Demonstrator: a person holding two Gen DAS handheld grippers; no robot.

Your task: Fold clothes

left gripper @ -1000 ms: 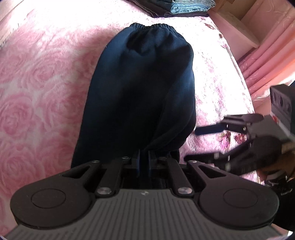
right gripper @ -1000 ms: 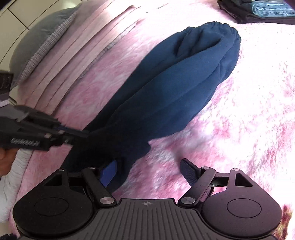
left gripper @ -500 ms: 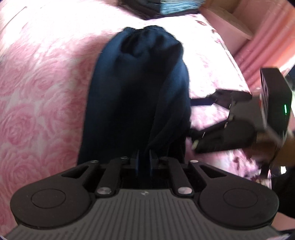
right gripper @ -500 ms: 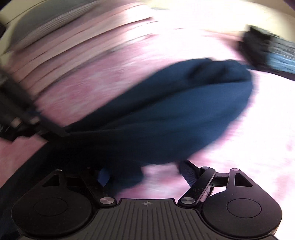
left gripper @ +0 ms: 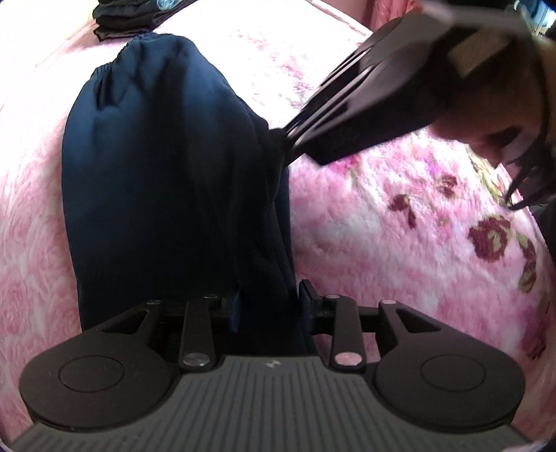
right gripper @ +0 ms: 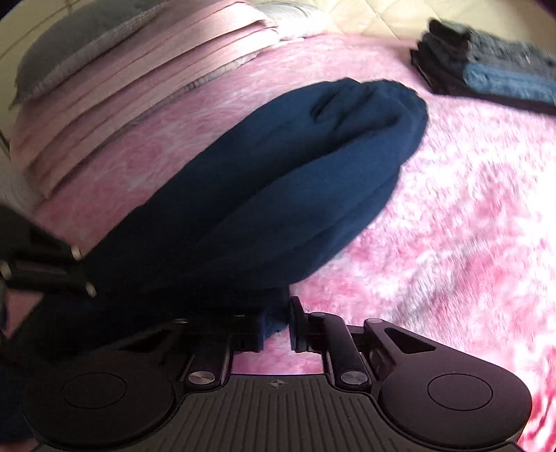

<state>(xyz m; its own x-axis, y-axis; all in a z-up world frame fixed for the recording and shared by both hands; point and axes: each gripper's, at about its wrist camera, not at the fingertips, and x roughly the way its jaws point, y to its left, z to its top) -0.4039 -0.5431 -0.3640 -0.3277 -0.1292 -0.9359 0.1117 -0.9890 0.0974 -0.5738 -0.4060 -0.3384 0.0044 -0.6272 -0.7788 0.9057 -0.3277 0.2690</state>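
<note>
Navy fleece trousers [left gripper: 166,167] lie lengthwise on the pink rose blanket [left gripper: 382,226], elastic waistband at the far end. My left gripper [left gripper: 269,302] stands partly open at the near end, with bunched cloth still running between its fingers. My right gripper [right gripper: 278,328] is shut on the trousers [right gripper: 278,174] at their near right edge. In the left wrist view the right gripper [left gripper: 288,139] reaches in from the upper right and pinches that side of the cloth, lifting it slightly. In the right wrist view the left gripper [right gripper: 80,271] shows at the left edge, against the cloth.
A stack of folded dark and blue clothes [right gripper: 486,73] sits at the far end of the bed [left gripper: 128,17]. Folded pink bedding and a grey pillow [right gripper: 139,69] line the left side. A person's hand [left gripper: 486,114] holds the right gripper.
The right gripper swung in from the side and shut on the trousers' edge. The left gripper's fingers, tightly shut on the cloth before, now stand wider apart.
</note>
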